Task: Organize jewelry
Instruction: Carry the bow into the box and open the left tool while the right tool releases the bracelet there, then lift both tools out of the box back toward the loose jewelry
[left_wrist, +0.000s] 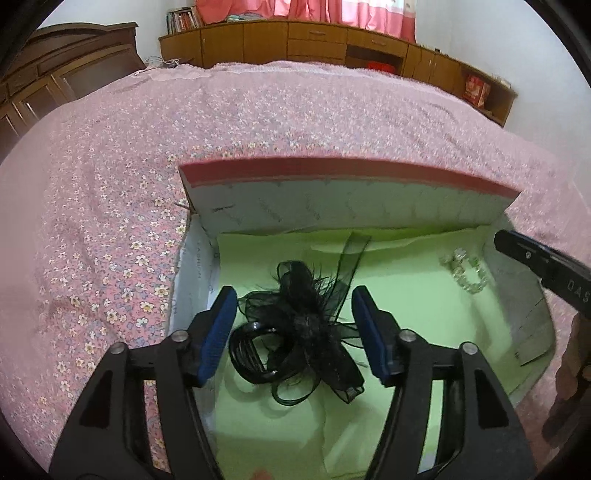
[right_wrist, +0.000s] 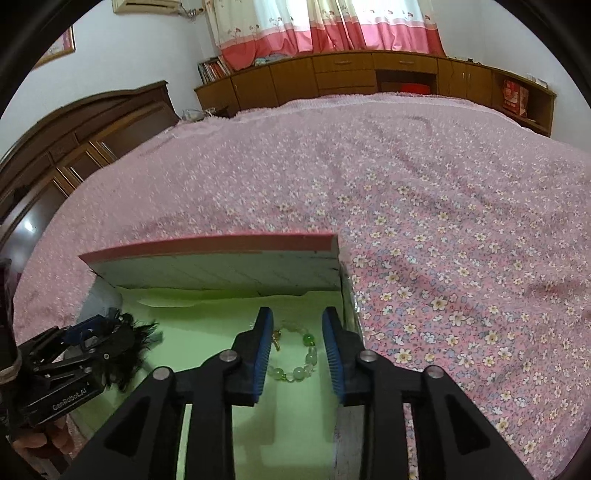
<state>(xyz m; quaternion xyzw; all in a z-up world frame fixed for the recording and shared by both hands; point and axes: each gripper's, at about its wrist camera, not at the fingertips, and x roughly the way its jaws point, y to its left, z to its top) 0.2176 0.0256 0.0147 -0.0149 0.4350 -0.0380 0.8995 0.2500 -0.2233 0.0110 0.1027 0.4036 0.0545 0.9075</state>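
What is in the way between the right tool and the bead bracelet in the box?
Nothing visible. The right tool hangs just over the bead bracelet, which lies loose on the green lining of the box between the open fingers. The black feathered hair comb sits apart, under the left tool.

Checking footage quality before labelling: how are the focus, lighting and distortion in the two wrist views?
Left wrist view: strong fisheye bending of the box rim; the black hair clip is sharp, the bead bracelet soft and washed out. Right wrist view: same bending and dark corners; the bracelet is clear, soft even light, faint shadows.
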